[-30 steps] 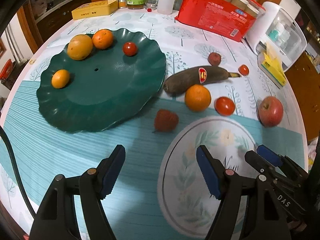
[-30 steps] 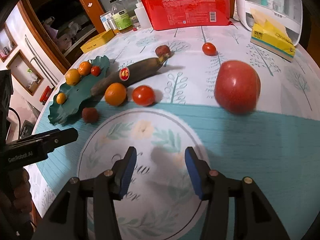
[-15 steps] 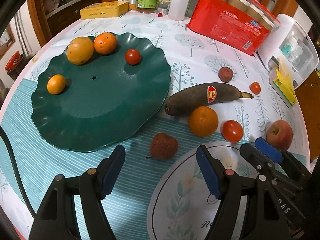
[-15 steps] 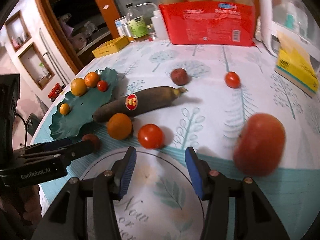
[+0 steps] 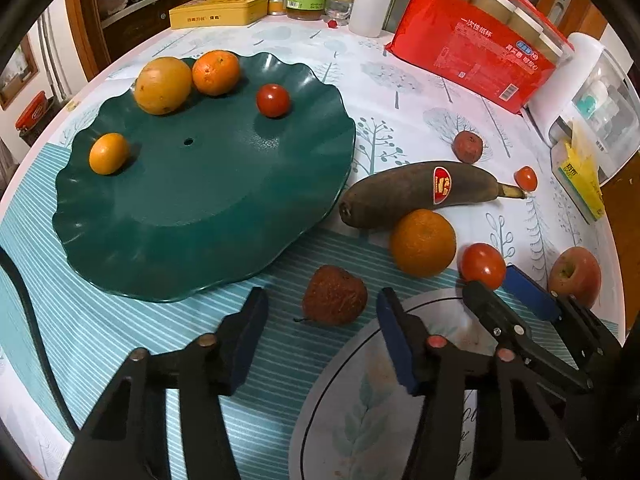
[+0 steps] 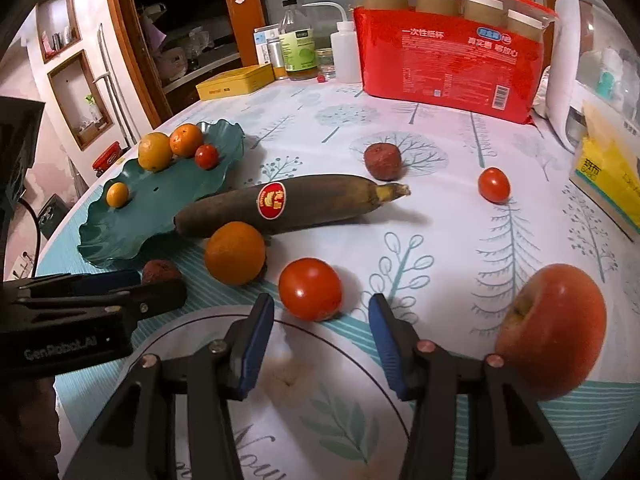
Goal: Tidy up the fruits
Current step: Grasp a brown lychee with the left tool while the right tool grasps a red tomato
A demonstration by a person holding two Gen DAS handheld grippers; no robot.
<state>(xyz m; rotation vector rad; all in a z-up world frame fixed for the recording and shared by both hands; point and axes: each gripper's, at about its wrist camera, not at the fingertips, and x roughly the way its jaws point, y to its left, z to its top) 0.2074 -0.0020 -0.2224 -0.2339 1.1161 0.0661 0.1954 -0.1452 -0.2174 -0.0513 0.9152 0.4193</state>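
1. Dark-red rough fruit (image 5: 334,300) lies on the worktop (image 5: 400,92) between the closing left tool (image 5: 320,330), untouched.
2. Right tool (image 6: 320,340) is closing just before a tomato (image 6: 310,289), not gripping.

Closing left claw (image 5: 320,312) around lychee (image 5: 334,295)

This is a lived-in home, a dining corner by the look of it. A round table wears a white and teal tablecloth printed with trees (image 6: 420,152), and a scalloped dark green plastic fruit plate (image 5: 208,208) sits at centre left. Along the top of the frame stand a red pack of paper cups (image 6: 452,68), a yellow tin box (image 6: 236,82) and a green-labelled glass bottle (image 6: 298,50). A dark wooden cabinet with cluttered shelves (image 6: 188,28) fills the upper left.
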